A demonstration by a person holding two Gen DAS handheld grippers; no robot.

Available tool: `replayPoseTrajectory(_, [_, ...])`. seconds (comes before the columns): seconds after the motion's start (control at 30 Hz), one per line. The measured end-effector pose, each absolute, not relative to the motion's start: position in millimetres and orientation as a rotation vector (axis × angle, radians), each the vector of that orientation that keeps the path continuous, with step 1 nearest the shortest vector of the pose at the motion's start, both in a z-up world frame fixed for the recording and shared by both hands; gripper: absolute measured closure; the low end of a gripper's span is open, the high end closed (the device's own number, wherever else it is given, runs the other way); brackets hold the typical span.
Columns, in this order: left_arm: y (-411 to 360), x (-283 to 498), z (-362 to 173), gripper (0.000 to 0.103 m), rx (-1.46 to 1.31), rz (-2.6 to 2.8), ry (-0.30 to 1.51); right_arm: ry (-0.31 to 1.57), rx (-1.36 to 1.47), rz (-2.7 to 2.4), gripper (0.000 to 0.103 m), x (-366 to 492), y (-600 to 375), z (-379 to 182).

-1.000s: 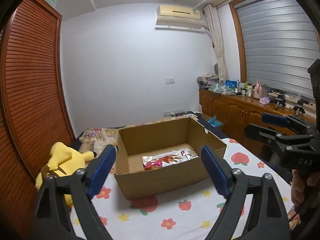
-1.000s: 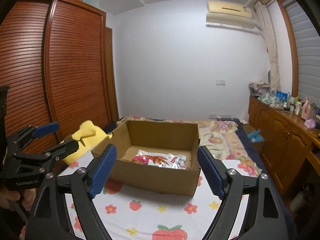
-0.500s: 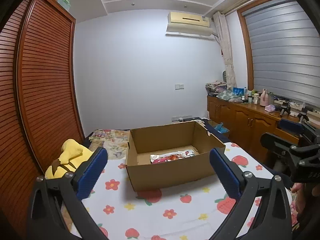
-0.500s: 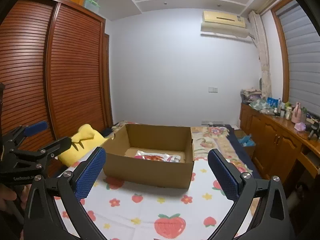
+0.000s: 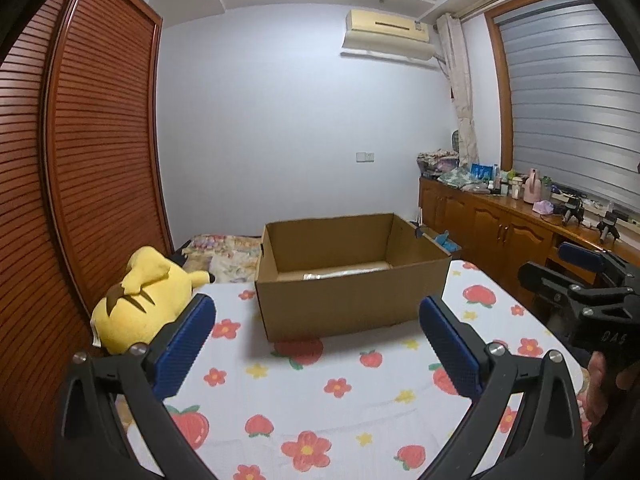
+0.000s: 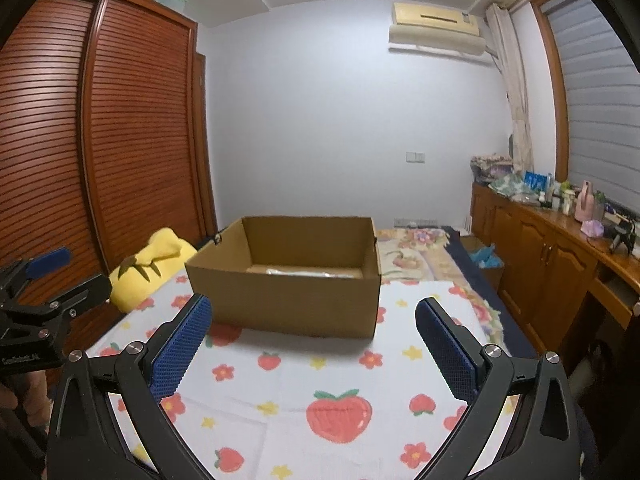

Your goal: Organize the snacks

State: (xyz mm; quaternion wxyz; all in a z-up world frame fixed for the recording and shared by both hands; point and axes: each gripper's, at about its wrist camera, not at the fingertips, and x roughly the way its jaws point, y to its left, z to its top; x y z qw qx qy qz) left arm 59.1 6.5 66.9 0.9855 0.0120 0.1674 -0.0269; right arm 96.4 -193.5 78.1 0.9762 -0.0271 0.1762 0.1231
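Holding left gripper point(image 5: 318, 338) and right gripper point(image 6: 314, 336) spread wide, empty; we face cardboard box point(image 6: 286, 296), long axis crosswise.

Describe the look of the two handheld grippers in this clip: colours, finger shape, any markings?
Both are matte black plastic frames with silver screws. The left gripper and right gripper each carry two long flat fingers faced with blue knurled pads. Seen side-on, each body bears small pale lettering, too blurred to read. No cables show.

walls white | louvered wood wardrobe point(image 5: 92, 152) L | AC point(image 5: 386, 34) | shuttered window point(image 5: 568, 100) R | wood cabinets point(image 6: 548, 256)
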Motion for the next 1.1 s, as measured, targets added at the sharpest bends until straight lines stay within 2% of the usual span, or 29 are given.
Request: replayPoseTrajectory(1.1, [5.6,53.5,61.2,0.000,0.027,-0.058,0.355,0.361,-0.046,0.248,0.000,88.4,-198.4,75.7])
